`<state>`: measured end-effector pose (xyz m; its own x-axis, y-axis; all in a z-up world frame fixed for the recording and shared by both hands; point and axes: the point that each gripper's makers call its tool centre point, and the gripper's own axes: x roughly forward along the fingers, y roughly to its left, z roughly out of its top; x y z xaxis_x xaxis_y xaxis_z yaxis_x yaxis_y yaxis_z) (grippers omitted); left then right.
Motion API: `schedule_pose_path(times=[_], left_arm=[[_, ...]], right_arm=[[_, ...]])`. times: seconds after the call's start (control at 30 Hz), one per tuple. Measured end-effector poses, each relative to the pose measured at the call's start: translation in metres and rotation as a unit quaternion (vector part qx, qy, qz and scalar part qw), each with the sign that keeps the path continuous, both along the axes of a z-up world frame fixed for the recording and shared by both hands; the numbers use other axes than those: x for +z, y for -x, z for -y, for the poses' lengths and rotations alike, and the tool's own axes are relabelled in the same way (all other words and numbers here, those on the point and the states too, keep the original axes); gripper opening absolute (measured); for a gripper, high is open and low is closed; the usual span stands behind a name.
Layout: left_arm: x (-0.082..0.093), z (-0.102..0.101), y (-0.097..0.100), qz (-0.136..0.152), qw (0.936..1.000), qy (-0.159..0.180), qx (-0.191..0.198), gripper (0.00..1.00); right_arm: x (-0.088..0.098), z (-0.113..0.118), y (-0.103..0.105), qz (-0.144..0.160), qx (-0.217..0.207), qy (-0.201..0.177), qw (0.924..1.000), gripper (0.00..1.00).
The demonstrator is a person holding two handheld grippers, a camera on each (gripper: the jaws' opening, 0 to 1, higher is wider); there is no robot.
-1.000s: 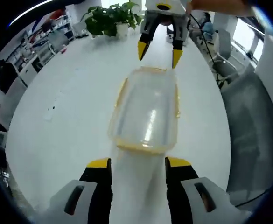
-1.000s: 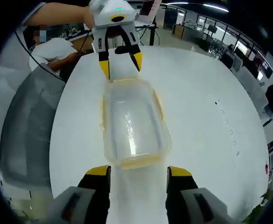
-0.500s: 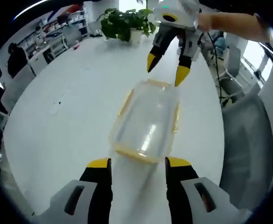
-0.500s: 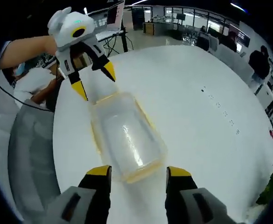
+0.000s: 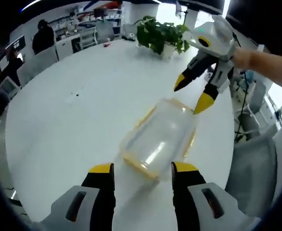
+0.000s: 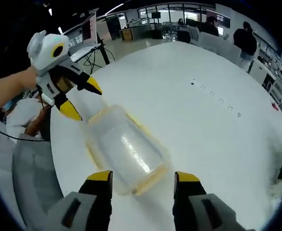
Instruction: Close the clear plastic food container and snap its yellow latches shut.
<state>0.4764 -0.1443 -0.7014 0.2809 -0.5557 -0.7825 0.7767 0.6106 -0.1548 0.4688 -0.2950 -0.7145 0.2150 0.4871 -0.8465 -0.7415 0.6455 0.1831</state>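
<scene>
A clear plastic food container [image 5: 160,137] with yellow edges and latches lies lid-on upon the white round table [image 5: 68,120]. My left gripper [image 5: 143,169] is open just short of its near end, nothing between the jaws. Beyond its far end the right gripper [image 5: 193,95] hovers open, held by a hand. In the right gripper view the same container [image 6: 126,149] lies slanted before my open right gripper [image 6: 143,176], and the left gripper [image 6: 81,97] hangs open over its far end.
A potted plant [image 5: 162,36] stands at the table's far edge. A grey chair [image 6: 27,187] sits close by the table edge. People and office shelves [image 5: 59,33] are in the background. Small dark marks [image 6: 218,98] dot the tabletop.
Both views have swung sideways, so the container now lies diagonally in them. Each gripper has drifted off the container's axis and stays open. The container itself seems not to have moved.
</scene>
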Motion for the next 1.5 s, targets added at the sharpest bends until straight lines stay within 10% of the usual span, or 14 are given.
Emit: schedule_pose_path(times=[0.53,0.87,1.5], left_arm=[[-0.014,0.003,0.011,-0.036,0.9952,0.021,0.089,0.45],[-0.019,0.008,0.013,-0.079,0.9818,0.076,0.155,0.44],[-0.033,0.013,0.016,-0.083,0.9815,0.07,0.158,0.31]], right_arm=[[-0.013,0.008,-0.001,-0.024,-0.116,-0.013,0.9929,0.46],[-0.025,0.002,0.005,-0.049,-0.164,-0.054,0.9838,0.49],[-0.028,-0.008,0.004,-0.067,-0.189,-0.091,0.9754,0.41]])
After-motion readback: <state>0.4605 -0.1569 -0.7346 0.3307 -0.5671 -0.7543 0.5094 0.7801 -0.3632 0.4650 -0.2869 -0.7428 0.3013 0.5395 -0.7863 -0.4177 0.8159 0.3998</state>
